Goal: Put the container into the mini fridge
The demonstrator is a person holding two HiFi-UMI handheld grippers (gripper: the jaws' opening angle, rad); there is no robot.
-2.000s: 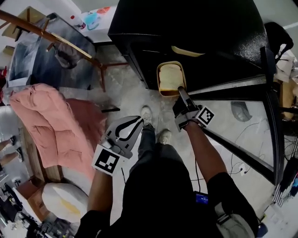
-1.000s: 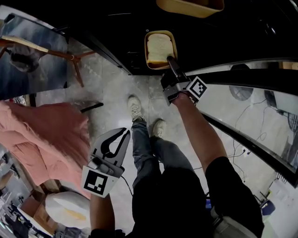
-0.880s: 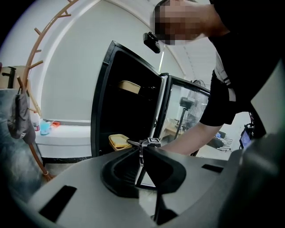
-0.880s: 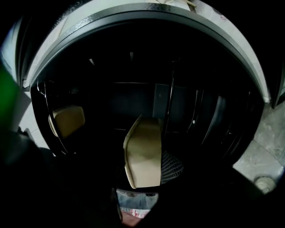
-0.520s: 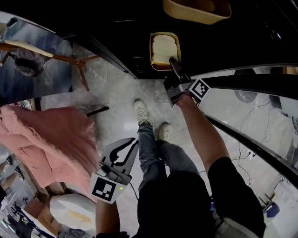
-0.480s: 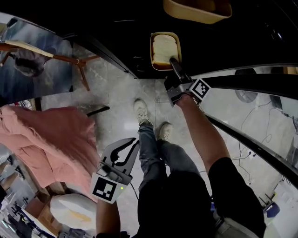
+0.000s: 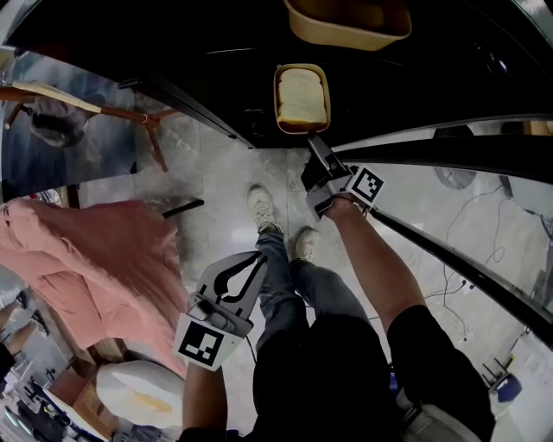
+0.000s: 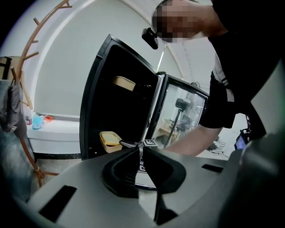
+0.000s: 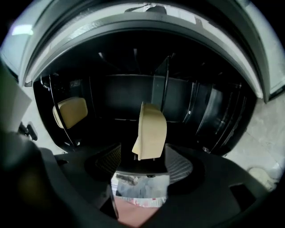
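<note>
Yellow container (image 7: 302,97) sits at the front edge of the fridge's (image 7: 207,69) lower shelf, just inside the open door (image 7: 432,142). The right gripper (image 7: 313,145) points level at it. Its jaws have just been opening and stand spread wide; the container's near end is at their tips and neither pad presses on it. We read this as the release, made at the shelf's front edge, probably because that spot needs the least reach. A second container (image 7: 350,22) rests on the upper shelf. The left gripper (image 7: 256,259) hangs low beside the leg, jaws pressed together on nothing, out of the way. We judge the placement done, with only the withdrawal left.
</note>
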